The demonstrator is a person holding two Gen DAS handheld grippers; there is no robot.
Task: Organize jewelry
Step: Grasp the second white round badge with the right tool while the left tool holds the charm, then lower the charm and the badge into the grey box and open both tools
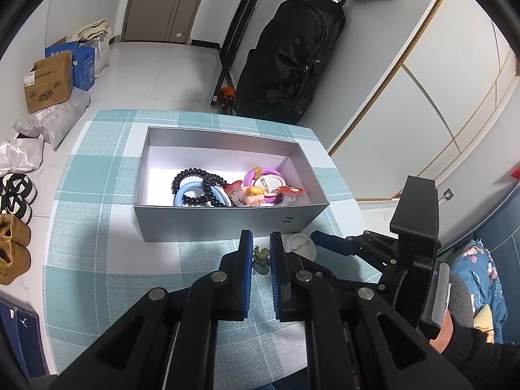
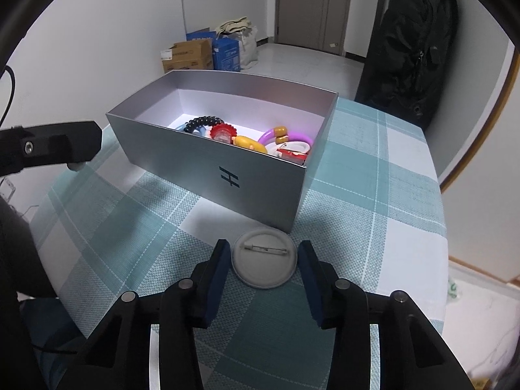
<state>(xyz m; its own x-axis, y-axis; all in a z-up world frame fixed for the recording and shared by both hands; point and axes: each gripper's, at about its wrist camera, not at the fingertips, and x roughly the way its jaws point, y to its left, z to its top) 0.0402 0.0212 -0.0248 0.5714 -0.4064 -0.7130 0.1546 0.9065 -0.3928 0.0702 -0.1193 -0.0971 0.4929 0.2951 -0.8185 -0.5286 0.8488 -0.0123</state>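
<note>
Two tongs work side by side near my edge of the table. Between the spread fingers of my right gripper (image 2: 262,261) lies a white pin badge (image 2: 263,259), back side up with its clasp showing, flat on the cloth; bare room shows on both sides between it and the pads, so nothing is pinched. My left gripper (image 1: 261,253) has its blue pads drawn near each other around a small green trinket (image 1: 261,258); whether they touch it I cannot tell. Just past both fingertips stands the silver box (image 2: 208,162), its near wall marked with an H and close to the badge, leaving only a narrow strip of cloth before it. Inside sit a black spiral hair tie (image 1: 201,188), a blue ring (image 1: 187,191), a purple ring (image 2: 292,136) and some red and yellow clips. Beyond and to the right of the box the teal checked tablecloth (image 2: 373,178) lies bare to the far table edge. Farther off are a black bag (image 1: 292,55), cardboard boxes (image 1: 48,84) on the floor and a door (image 2: 312,6).
</note>
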